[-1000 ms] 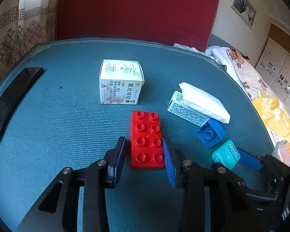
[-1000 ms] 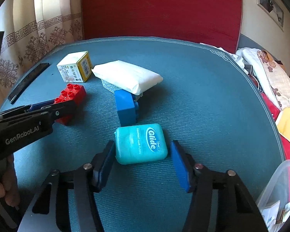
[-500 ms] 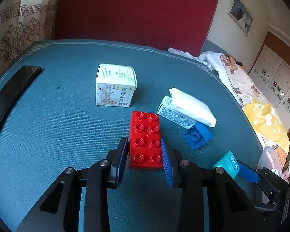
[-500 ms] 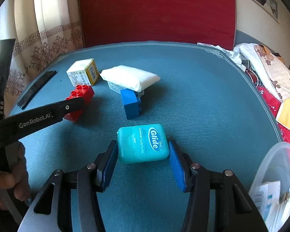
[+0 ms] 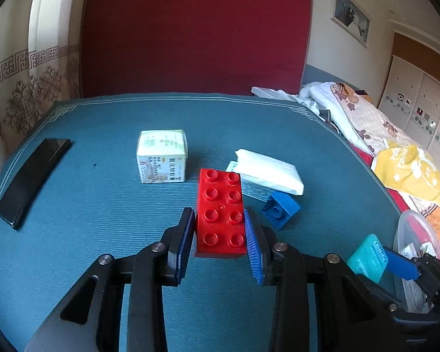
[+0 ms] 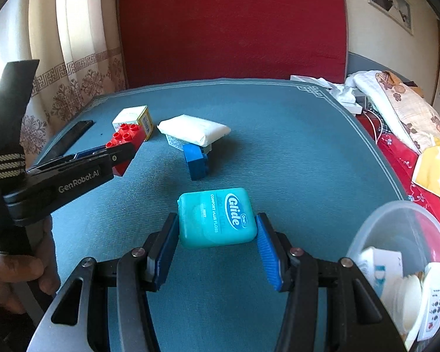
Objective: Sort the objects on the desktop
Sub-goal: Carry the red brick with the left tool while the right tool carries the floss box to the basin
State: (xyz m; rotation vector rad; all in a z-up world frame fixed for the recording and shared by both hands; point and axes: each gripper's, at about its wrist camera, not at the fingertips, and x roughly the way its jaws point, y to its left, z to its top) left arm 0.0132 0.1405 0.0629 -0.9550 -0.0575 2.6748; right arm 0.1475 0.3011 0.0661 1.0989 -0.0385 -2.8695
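Observation:
A red eight-stud brick sits between the blue pads of my left gripper, which is shut on its near half and holds it just above the teal mat. From the right wrist view, the same brick shows at the tip of that left gripper. My right gripper is shut on a teal Glide floss box, label up, a little off the mat. The left view catches that floss box at its lower right.
On the mat lie a blue brick, a white packet over a flat patterned box, a small carton and a black bar. A clear plastic tub with small items stands at the near right. Bedding lies beyond the right edge.
The left jaws closed onto the red brick and lifted it slightly. The right gripper rose with the floss box and shifted right, bringing the clear tub further into view.

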